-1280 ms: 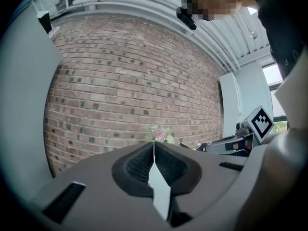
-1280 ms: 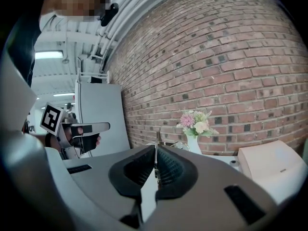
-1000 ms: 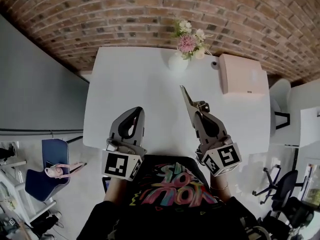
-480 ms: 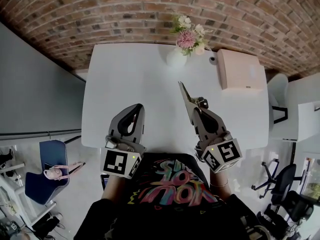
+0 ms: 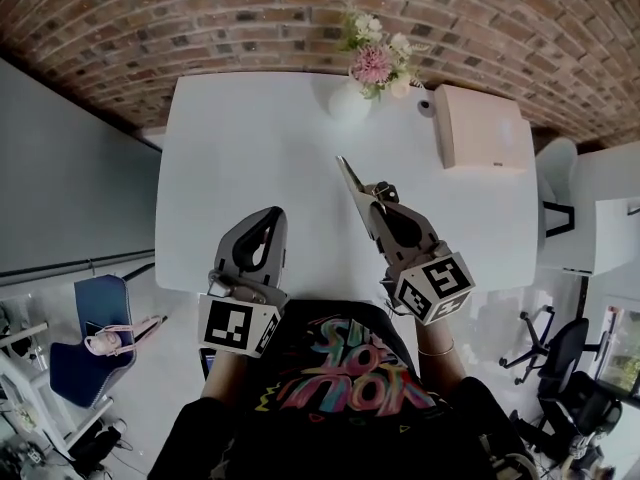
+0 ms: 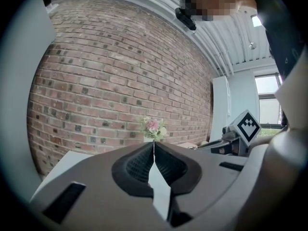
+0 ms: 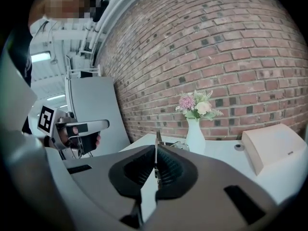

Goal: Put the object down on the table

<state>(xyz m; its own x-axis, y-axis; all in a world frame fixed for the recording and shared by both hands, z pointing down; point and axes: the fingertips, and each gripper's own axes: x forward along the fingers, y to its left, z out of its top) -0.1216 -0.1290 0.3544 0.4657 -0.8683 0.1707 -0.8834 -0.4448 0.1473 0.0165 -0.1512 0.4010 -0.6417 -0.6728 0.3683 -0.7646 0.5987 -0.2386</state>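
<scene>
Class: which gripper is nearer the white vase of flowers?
Right. The right gripper, holding a thin flat object, is over the table, short of the vase; the left gripper sits farther back and left, at the table's near edge.

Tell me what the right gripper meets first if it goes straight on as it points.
Probably nothing near: the right gripper, shut on a thin flat object, points over bare white table, left of the flower vase. The brick wall comes next, though depth is unclear.

No wording is legible: the shirt's (image 5: pixel 345 378) graffiti print and the pink box's (image 5: pixel 485 128) small mark are unreadable.
</scene>
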